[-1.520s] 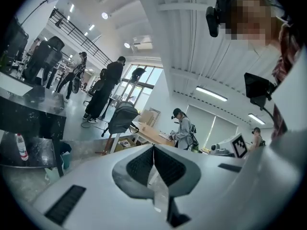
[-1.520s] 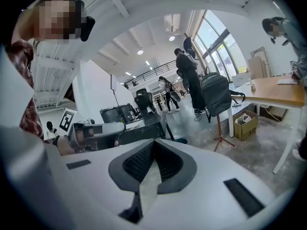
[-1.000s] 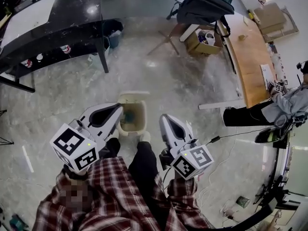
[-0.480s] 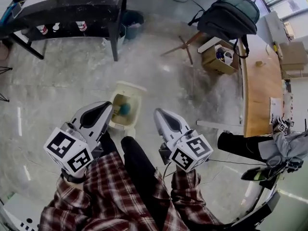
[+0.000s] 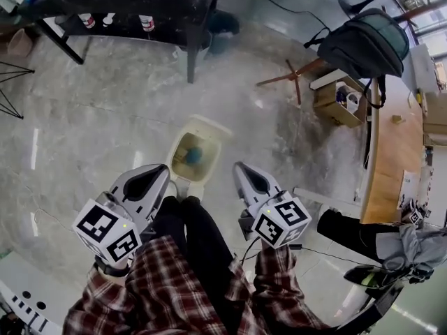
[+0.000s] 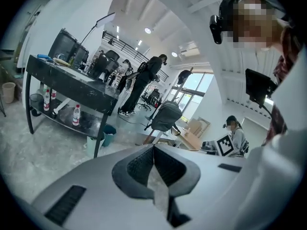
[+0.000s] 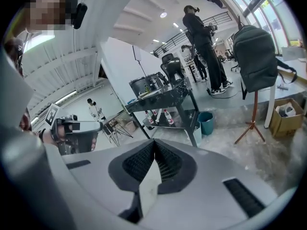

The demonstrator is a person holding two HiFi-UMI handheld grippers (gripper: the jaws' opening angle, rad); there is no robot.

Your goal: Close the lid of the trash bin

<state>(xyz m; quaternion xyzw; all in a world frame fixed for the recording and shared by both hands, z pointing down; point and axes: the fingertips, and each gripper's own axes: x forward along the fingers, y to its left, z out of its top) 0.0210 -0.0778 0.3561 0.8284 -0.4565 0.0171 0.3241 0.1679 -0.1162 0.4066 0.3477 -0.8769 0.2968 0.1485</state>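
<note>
A small beige trash bin [image 5: 183, 167] stands on the floor just ahead of the person's legs in the head view. Its lid [image 5: 209, 125] is tipped up at the far side, and something blue-green lies inside. My left gripper [image 5: 165, 170] hangs close to the bin's near left edge, jaws shut, nothing held. My right gripper [image 5: 241, 167] hovers to the right of the bin, also shut and empty. Neither gripper view shows the bin; in the left gripper view [image 6: 154, 147] and the right gripper view [image 7: 153, 142] the jaw tips meet.
A black workbench [image 5: 133, 2] with bottles on its lower shelf stands at the back left, a teal bucket [image 5: 222, 24] beside its leg. A backpack [image 5: 367, 46] hangs on a stand at the right, by a cardboard box [image 5: 335, 102] and a wooden desk [image 5: 394, 152]. Another person [image 5: 391, 243] sits far right.
The head camera has swung: the bin has drifted slightly right and up in view, the workbench has slid right. Both grippers stay shut, holding about the same places beside the bin.
</note>
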